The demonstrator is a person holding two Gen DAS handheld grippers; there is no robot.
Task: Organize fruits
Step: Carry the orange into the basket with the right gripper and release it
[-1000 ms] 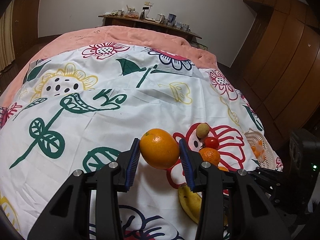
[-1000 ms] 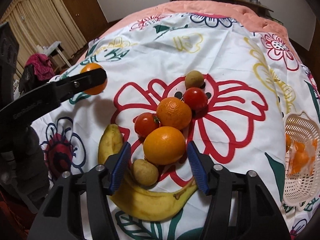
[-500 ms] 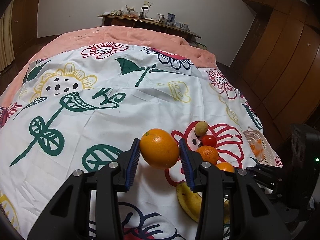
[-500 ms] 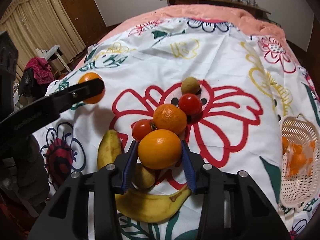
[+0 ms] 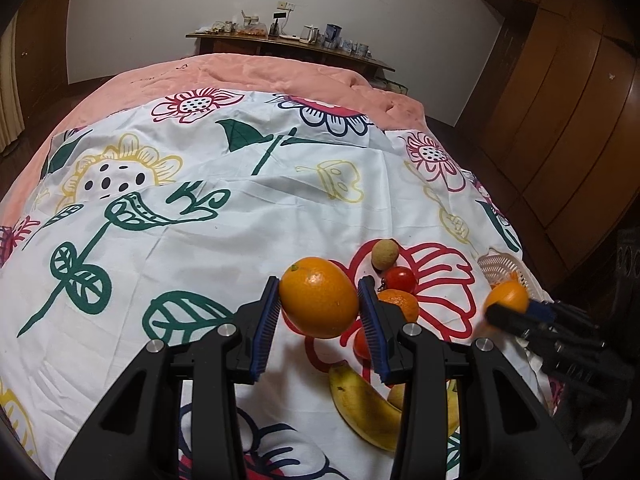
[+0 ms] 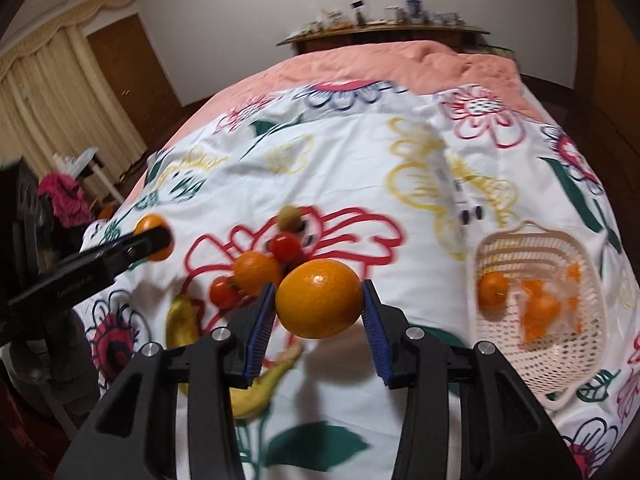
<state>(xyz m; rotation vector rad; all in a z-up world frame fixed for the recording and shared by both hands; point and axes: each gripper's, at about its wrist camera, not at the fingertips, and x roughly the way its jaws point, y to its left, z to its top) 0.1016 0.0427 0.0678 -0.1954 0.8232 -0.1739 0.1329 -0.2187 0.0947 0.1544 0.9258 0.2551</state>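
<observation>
Cotton bedspread [image 5: 240,220], white with printed flowers, carries everything; soft, uneven footing. White plastic basket [image 6: 560,368] lies near the bed's right edge, with one small orange and a bag of orange pieces inside.

Banana [image 5: 360,408] lies flat, long axis running from near-right toward far-left in the left wrist view, concave side toward the pile.

Left gripper [image 5: 318,312] is clamped on an orange [image 5: 318,298], held clear of the cloth; stem end points up and left, long axis roughly level between the pads. Right gripper [image 6: 320,312] is clamped on a second orange [image 6: 318,298], above the cloth between pile and basket; long axis likewise spans the pads.

Loose pile: mandarin [image 6: 256,272], two tomatoes [image 6: 285,245], kiwi [image 6: 289,216], touching or nearly so.

Risks, judged:
- Round fruit held on narrow pads may slip if the hold slackens.
- Right wrist view is blurred; a fast swing could overshoot the basket.
- Dropped fruit could roll off the sloping edge.
</observation>
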